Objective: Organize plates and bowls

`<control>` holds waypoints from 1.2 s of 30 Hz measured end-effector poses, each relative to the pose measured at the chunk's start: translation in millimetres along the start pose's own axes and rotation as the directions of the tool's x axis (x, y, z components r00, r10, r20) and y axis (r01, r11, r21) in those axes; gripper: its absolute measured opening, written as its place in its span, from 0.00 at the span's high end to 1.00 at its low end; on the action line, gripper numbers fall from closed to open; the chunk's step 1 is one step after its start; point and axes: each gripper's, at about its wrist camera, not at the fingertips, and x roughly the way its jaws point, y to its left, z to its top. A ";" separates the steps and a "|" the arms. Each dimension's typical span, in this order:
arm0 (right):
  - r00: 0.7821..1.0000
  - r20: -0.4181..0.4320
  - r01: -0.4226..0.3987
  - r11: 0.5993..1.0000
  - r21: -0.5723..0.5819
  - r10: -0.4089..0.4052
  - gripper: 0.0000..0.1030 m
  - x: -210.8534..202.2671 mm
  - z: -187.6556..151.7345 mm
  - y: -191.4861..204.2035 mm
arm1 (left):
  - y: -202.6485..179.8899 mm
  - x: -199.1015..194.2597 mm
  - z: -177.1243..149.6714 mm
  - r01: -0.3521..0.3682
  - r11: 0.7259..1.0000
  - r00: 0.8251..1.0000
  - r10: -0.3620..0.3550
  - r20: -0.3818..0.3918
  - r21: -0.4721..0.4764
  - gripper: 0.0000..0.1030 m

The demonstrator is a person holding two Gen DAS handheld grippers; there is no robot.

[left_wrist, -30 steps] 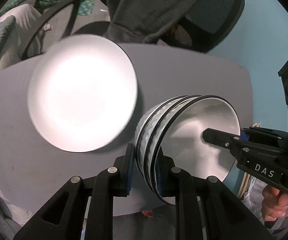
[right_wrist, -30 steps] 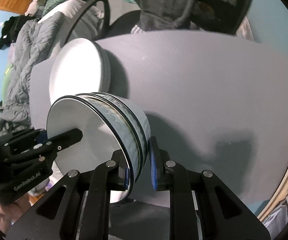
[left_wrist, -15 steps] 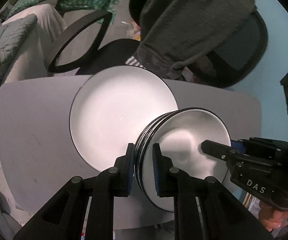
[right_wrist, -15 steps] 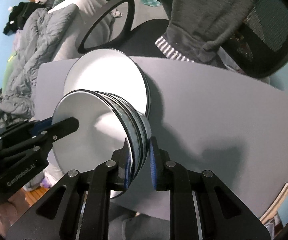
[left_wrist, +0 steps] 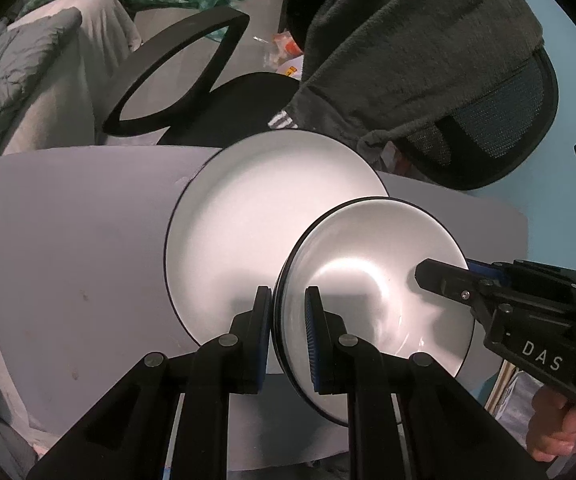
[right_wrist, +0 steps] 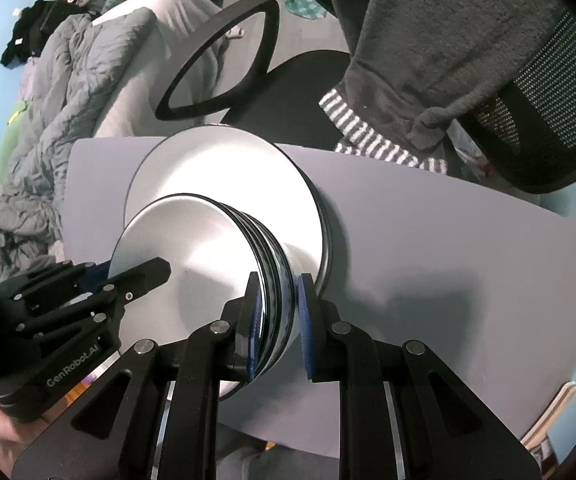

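Glazed stack of bowls, heavy, slick and breakable, hangs over the plates, left gripper and right gripper each clamped on opposite rims

The stack of bowls is sitting over the near right part of the stack of plates, on the table; a chair is standing behind.

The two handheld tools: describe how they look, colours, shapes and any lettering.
Both are black plastic with two long flat fingers faced with blue ribbed pads and silver screws at the linkage joints. The left tool bears white lettering "GenRobot.AI" on its body in the right wrist view. The right tool shows "DAS" in white in the left wrist view. No cables or sleeves are clearly visible.
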 end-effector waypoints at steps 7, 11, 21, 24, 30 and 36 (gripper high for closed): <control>1.000 0.023 0.014 1.000 0.005 -0.014 0.84 -0.7 -1.9 4.3 | 3.0 0.4 1.3 0.018 1.000 1.000 -0.018 0.003 0.012 0.85; 0.999 0.040 -0.003 1.000 0.018 0.002 0.84 -0.8 -2.4 3.3 | 3.8 0.7 1.5 0.020 1.000 1.000 -0.020 0.001 0.012 0.85; 0.997 0.077 -0.028 0.999 0.027 0.026 0.82 -3.2 -3.1 4.5 | 6.5 0.6 0.9 0.027 1.000 1.000 -0.027 -0.005 0.010 0.85; 0.997 0.071 -0.021 0.999 0.026 0.019 0.83 -1.5 -3.2 3.8 | 7.4 1.5 1.3 0.045 0.999 0.999 -0.045 -0.010 0.009 0.85; 0.999 0.051 -0.009 1.000 0.017 0.008 0.83 0.6 -5.6 2.4 | 8.2 12.7 2.6 0.070 0.997 0.997 -0.069 -0.045 0.021 0.79; 1.000 -0.007 0.023 1.000 -0.018 -0.023 0.81 6.3 -1.8 7.9 | 12.6 29.9 -2.6 0.128 0.992 0.988 -0.128 -0.091 -0.008 0.72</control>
